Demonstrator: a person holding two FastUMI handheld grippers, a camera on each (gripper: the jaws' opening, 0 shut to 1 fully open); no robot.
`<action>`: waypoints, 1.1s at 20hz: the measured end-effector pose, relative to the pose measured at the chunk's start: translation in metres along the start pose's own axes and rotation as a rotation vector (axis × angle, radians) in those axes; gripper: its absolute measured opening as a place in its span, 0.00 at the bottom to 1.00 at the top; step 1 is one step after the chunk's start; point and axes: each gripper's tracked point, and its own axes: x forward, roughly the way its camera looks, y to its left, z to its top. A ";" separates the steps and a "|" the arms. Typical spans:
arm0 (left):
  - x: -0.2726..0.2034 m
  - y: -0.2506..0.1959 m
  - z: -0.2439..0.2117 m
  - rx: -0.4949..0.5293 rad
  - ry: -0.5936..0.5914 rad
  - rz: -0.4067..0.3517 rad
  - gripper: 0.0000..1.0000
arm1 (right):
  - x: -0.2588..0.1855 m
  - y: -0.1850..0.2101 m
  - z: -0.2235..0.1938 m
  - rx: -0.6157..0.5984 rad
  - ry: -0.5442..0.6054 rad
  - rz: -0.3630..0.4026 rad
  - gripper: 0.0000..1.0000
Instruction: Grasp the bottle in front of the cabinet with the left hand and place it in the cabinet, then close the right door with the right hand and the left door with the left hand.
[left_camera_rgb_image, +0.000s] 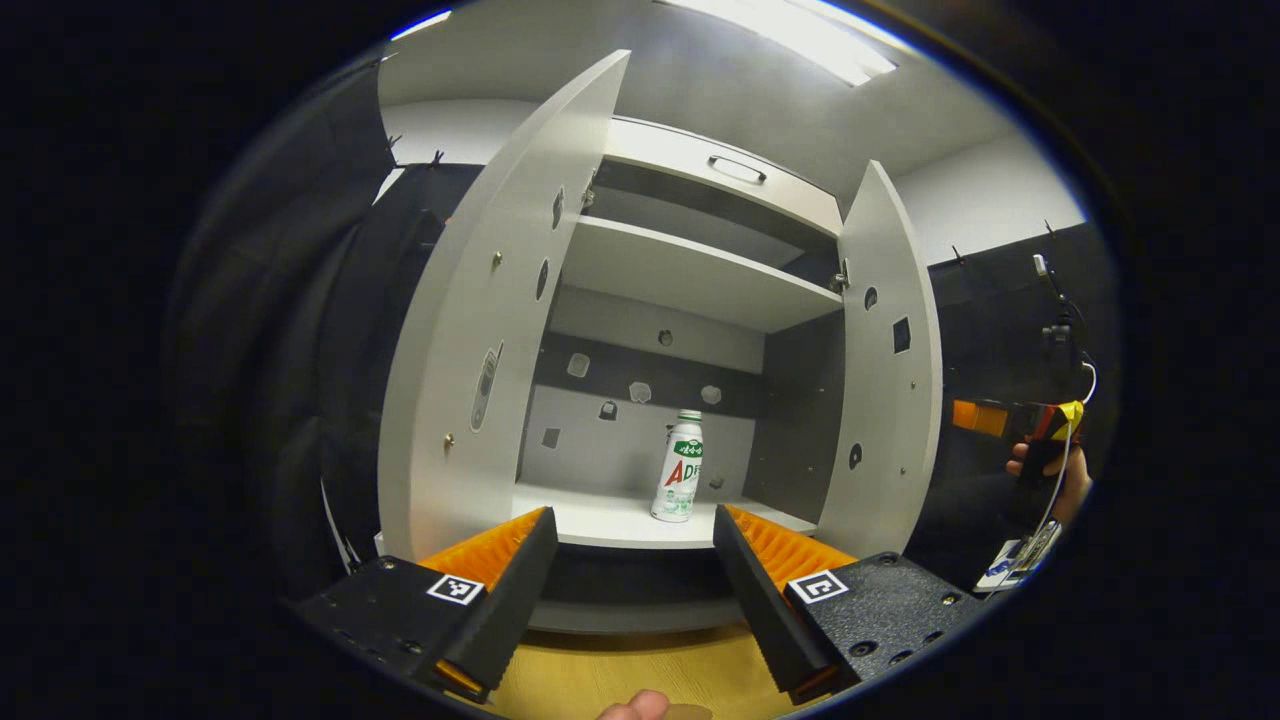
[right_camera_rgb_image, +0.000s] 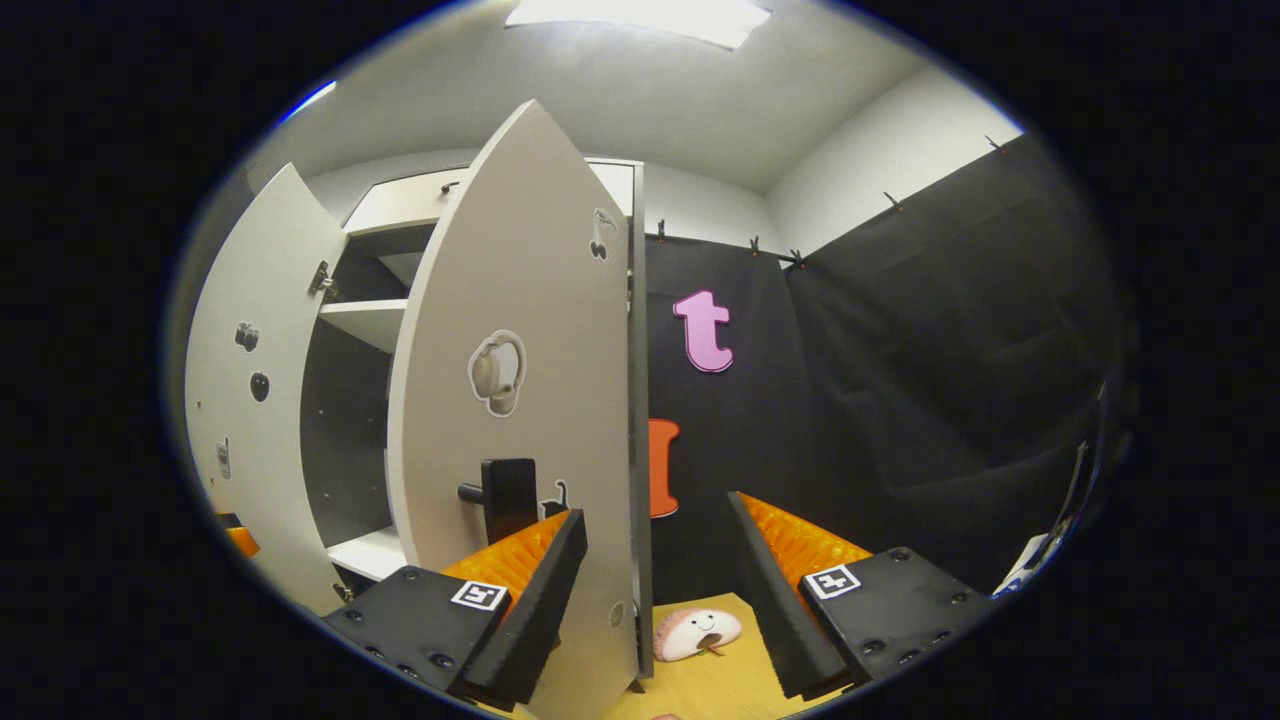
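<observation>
White plastic bottle (left_camera_rgb_image: 679, 467) stands near the cabinet shelf's (left_camera_rgb_image: 600, 520) front edge, light and tippable; both claws gape wide, empty: left gripper (left_camera_rgb_image: 634, 560), right gripper (right_camera_rgb_image: 658, 560).

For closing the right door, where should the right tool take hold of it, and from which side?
Probably the black handle on the right door's outer face: it stands proud and offers a grip. Come from outside, where the open right tool already faces, fingers straddling the door edge.
</observation>
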 end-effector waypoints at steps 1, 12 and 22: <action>-0.002 0.001 0.002 0.002 -0.007 0.005 0.96 | 0.004 0.010 -0.001 0.011 0.001 0.019 0.92; -0.024 0.026 0.061 -0.058 -0.133 0.124 0.95 | 0.013 0.053 -0.026 0.043 0.069 0.095 0.94; -0.070 0.127 0.139 -0.069 -0.215 0.384 0.95 | -0.018 0.072 -0.059 0.057 0.146 0.164 0.95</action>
